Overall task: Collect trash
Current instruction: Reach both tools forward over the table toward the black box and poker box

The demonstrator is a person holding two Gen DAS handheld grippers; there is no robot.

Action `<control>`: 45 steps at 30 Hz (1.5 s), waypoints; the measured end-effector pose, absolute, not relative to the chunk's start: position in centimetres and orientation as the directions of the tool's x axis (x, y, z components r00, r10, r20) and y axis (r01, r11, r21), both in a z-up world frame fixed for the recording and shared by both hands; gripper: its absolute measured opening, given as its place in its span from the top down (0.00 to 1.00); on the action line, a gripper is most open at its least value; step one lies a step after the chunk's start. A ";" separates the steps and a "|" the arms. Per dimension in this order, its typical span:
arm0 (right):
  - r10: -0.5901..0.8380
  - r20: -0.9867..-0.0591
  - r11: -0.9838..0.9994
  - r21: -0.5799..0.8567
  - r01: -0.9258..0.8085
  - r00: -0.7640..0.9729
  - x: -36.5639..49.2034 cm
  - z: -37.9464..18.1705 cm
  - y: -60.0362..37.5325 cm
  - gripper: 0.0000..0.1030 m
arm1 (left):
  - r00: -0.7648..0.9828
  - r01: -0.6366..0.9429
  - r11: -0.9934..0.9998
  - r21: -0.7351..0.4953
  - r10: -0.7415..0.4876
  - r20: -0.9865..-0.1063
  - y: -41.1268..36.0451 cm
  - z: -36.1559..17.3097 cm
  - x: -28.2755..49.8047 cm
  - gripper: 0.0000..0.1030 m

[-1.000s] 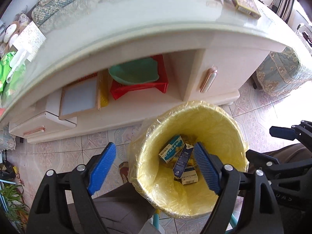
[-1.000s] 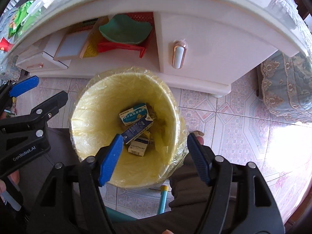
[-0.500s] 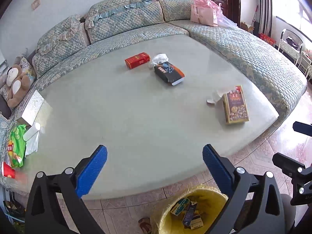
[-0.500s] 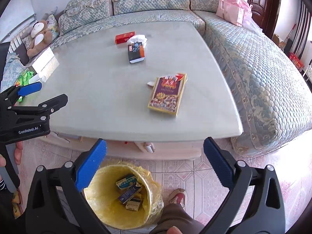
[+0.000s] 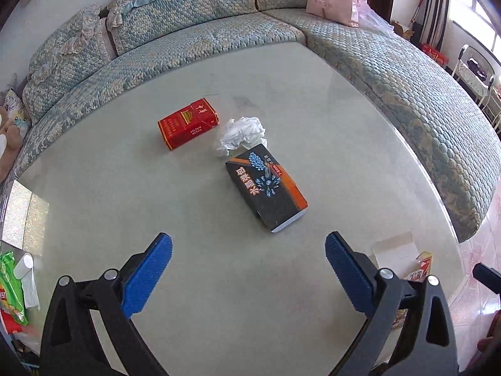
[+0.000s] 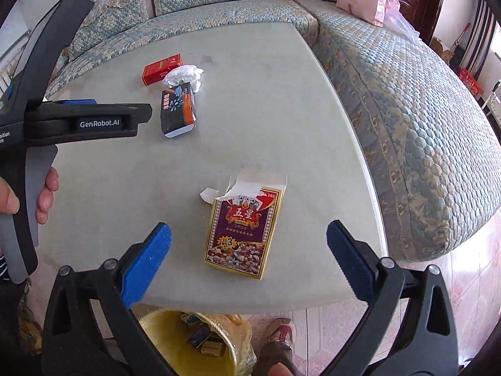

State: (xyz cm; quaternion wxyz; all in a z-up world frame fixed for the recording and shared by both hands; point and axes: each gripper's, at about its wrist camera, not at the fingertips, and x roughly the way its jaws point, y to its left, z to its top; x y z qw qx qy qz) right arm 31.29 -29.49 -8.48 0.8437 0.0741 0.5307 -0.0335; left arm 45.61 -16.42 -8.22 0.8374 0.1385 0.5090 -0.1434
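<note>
Both my tongs are released and empty: the left gripper (image 5: 247, 269) has just been opening and now stands spread wide over bare tabletop, and the right gripper (image 6: 249, 266) has done the same, with nothing between the pads of either. Straight ahead of the right one lies the playing-card box (image 6: 242, 235), flat on the table (image 6: 281, 94) near its front edge, its torn flap pointing away from me and a scrap of white card (image 6: 209, 194) just beside that end. Ahead of the left one, further in, sits the black and orange box (image 5: 266, 188), with the crumpled tissue (image 5: 241, 136) touching its far corner and the red cigarette pack (image 5: 188, 123) near it on the left. The yellow-lined bin (image 6: 194, 341) stands on the floor under the table's edge, already holding a few small boxes. I judge the step in hand to be reaching for the next pieces. To do it well I'd bring the right jaws down across the card box's narrow width, pads square to its long sides, and pinch low so the flat box doesn't skid. With the left I'd straddle the black box the same way, clear of the tissue, which wants its own pass.
</note>
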 end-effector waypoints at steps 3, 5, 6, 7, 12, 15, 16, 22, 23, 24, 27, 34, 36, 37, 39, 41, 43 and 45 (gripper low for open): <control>0.043 -0.936 0.974 0.116 0.194 0.348 31.9 -8.6 -30.0 0.06 | 0.373 0.353 0.935 0.040 -0.101 -0.923 -17.2 -7.9 46.9 0.07; 0.048 -0.953 0.969 0.118 0.218 0.300 32.0 -8.5 -30.3 0.06 | 0.343 0.346 0.938 0.028 -0.098 -0.934 -17.9 -7.5 47.3 0.07; 0.044 -0.959 0.965 0.113 0.235 0.279 32.0 -8.4 -30.3 0.06 | 0.334 0.347 0.938 0.026 -0.097 -0.938 -18.2 -7.2 47.5 0.07; 0.050 -0.961 0.962 0.119 0.244 0.274 32.0 -8.2 -30.4 0.06 | 0.331 0.343 0.939 0.031 -0.090 -0.939 -18.6 -6.8 47.6 0.07; 0.049 -0.972 0.951 0.115 0.285 0.229 32.6 -8.0 -30.3 0.06 | 0.304 0.328 0.944 0.023 -0.083 -0.949 -19.8 -6.0 48.7 0.07; 0.061 -0.976 0.944 0.124 0.304 0.209 33.0 -8.7 -29.8 0.06 | 0.297 0.305 0.952 0.018 -0.077 -0.952 -19.9 -6.2 49.7 0.07; 0.063 -0.976 0.944 0.127 0.306 0.210 33.0 -8.9 -29.7 0.06 | 0.296 0.298 0.954 0.023 -0.069 -0.953 -19.9 -6.3 50.1 0.07; 0.042 -0.975 0.938 0.114 0.328 0.219 34.1 -10.7 -29.5 0.06 | 0.288 0.264 0.963 0.049 -0.030 -0.957 -20.5 -8.4 51.5 0.07; 0.038 -0.976 0.937 0.109 0.332 0.213 34.2 -11.1 -29.4 0.06 | 0.285 0.257 0.965 0.057 -0.019 -0.958 -20.6 -8.9 51.7 0.07; 0.038 -0.978 0.936 0.107 0.335 0.206 34.3 -11.5 -29.5 0.06 | 0.286 0.246 0.967 0.058 -0.016 -0.958 -20.6 -9.3 51.9 0.07; 0.051 -0.978 0.930 0.120 0.349 0.202 34.5 -12.4 -29.6 0.06 | 0.271 0.224 0.973 0.053 -0.010 -0.962 -21.0 -10.6 52.5 0.07; 0.054 -0.978 0.920 0.126 0.370 0.199 34.6 -13.8 -30.2 0.06 | 0.239 0.198 0.979 0.056 0.007 -0.971 -22.6 -13.6 54.0 0.07; 0.052 -0.978 0.921 0.125 0.369 0.201 34.7 -13.9 -30.3 0.06 | 0.231 0.192 0.980 0.062 0.016 -0.973 -23.0 -14.5 54.4 0.07; 0.052 -0.977 0.922 0.126 0.366 0.205 34.7 -14.0 -30.3 0.06 | 0.232 0.190 0.980 0.066 0.021 -0.973 -23.2 -14.8 54.6 0.07; 0.059 -0.976 0.923 0.134 0.361 0.211 34.8 -14.2 -30.6 0.06 | 0.230 0.187 0.979 0.083 0.038 -0.972 -23.4 -15.5 55.0 0.07; 0.064 -0.974 0.924 0.139 0.357 0.216 35.0 -14.5 -30.5 0.06 | 0.241 0.181 0.978 0.102 0.056 -0.969 -23.5 -15.9 55.3 0.07; 0.064 -0.974 0.926 0.140 0.350 0.218 35.3 -14.8 -30.4 0.06 | 0.245 0.170 0.979 0.112 0.068 -0.967 -23.4 -16.3 55.4 0.07; 0.062 -0.974 0.929 0.136 0.343 0.218 35.6 -15.0 -30.2 0.06 | 0.221 0.158 0.982 0.104 0.067 -0.973 -23.2 -17.0 55.6 0.07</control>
